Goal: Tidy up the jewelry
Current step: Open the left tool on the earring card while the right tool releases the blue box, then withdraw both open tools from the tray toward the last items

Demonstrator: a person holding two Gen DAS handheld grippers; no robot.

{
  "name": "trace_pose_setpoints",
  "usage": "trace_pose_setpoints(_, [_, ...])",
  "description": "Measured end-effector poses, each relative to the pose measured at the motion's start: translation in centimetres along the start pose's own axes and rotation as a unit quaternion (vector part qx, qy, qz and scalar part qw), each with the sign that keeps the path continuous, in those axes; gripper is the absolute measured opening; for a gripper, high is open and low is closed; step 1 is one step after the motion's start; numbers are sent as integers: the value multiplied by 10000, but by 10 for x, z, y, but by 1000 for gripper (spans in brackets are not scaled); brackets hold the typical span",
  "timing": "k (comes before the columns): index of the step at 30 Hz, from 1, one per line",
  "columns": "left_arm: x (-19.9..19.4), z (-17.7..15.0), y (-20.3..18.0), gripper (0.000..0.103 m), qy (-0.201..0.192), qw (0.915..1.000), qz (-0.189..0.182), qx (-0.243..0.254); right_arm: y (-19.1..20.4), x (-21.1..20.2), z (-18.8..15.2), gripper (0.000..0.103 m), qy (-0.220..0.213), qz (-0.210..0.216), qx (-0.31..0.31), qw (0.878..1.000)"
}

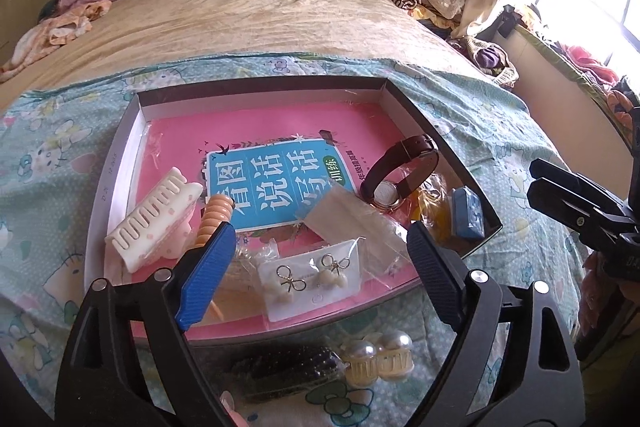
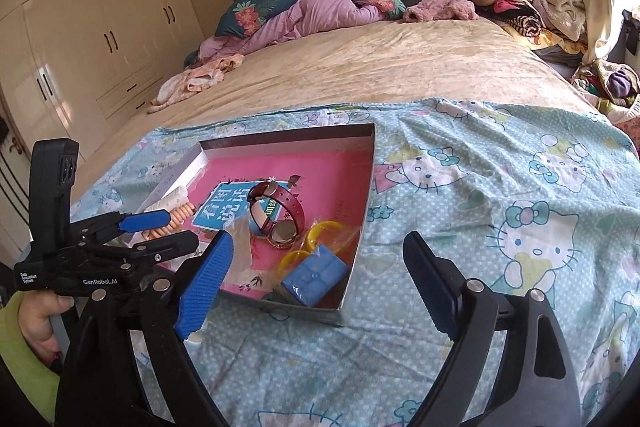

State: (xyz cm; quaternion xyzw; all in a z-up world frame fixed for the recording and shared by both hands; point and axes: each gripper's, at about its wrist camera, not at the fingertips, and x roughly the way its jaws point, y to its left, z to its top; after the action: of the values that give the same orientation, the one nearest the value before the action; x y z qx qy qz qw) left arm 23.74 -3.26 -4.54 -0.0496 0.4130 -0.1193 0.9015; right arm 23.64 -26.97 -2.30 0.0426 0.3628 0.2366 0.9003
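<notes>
Item: pearl hair claws [image 1: 378, 357], loose on the Hello Kitty sheet [image 1: 500, 131], just outside the near wall of the shallow box [image 1: 256, 337].

Your next pick, by my reading, is this pair: they sit side by side, their shared long axis running left to right, directly below and between the fingers of your left gripper [image 1: 320, 275], whose jaws stand wide with nothing in them. A dark beaded clip [image 1: 288, 367] lies just to their left, also outside the box. Inside it: earring card [image 1: 308, 277], cream claw clip [image 1: 154, 223], coiled hair tie [image 1: 214, 217], wristwatch [image 1: 394, 175], yellow rings [image 2: 320, 233], blue box [image 2: 314, 277]. Your right gripper [image 2: 316, 279] hangs empty and spread over the box's right corner, farther off; the left hand is nearer, so dip it toward you.
</notes>
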Motion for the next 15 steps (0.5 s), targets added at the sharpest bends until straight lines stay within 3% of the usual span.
trace_pose_setpoints(5, [-21,0,0,93,-213,9997,76,-12,6,-14,-2,90,-101,7,-17,9999])
trace_pose_setpoints(15, [-61,-5,10,93,-570,9978,311,-100,34,-27,-4,92,-173,153,-286,9993])
